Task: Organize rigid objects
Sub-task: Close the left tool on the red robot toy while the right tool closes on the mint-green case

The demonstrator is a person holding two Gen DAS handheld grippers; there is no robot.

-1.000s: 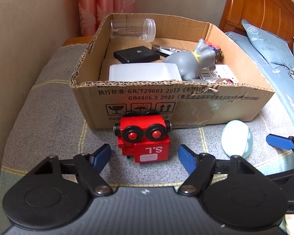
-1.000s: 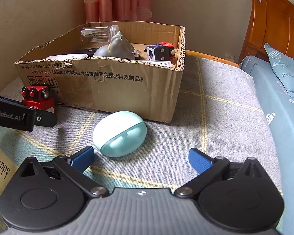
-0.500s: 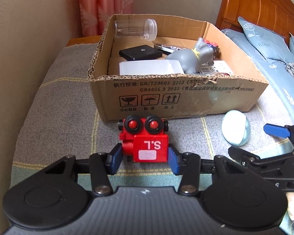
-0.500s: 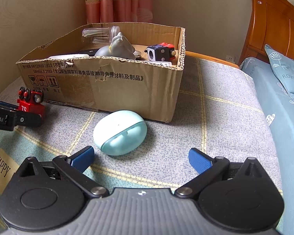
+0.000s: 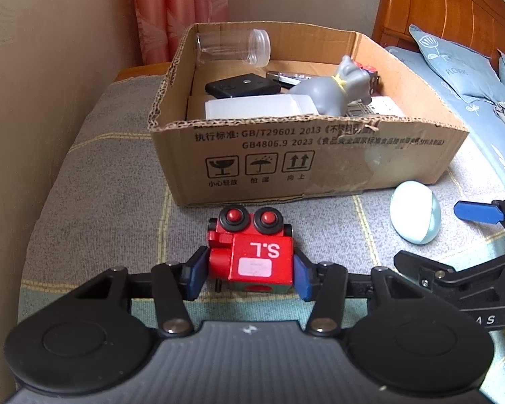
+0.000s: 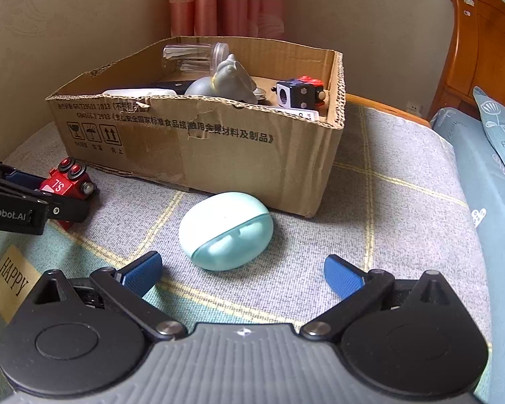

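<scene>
The left gripper [image 5: 249,271], angled downward, clamps the red wooden toy train [image 5: 252,256]. The right gripper [image 6: 242,274] hangs released, near the pale-blue oval plastic case [image 6: 225,230]. The train's underside is hidden.

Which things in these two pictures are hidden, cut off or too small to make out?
- Left wrist view: the white box in the cardboard box is partly hidden by the front wall.
- Left wrist view: the label on the red toy train, clamped by the left gripper, is too small to read.
- Right wrist view: the black device is mostly hidden behind the grey figurine.
- Right wrist view: the left gripper's body is cut off by the left edge.
</scene>
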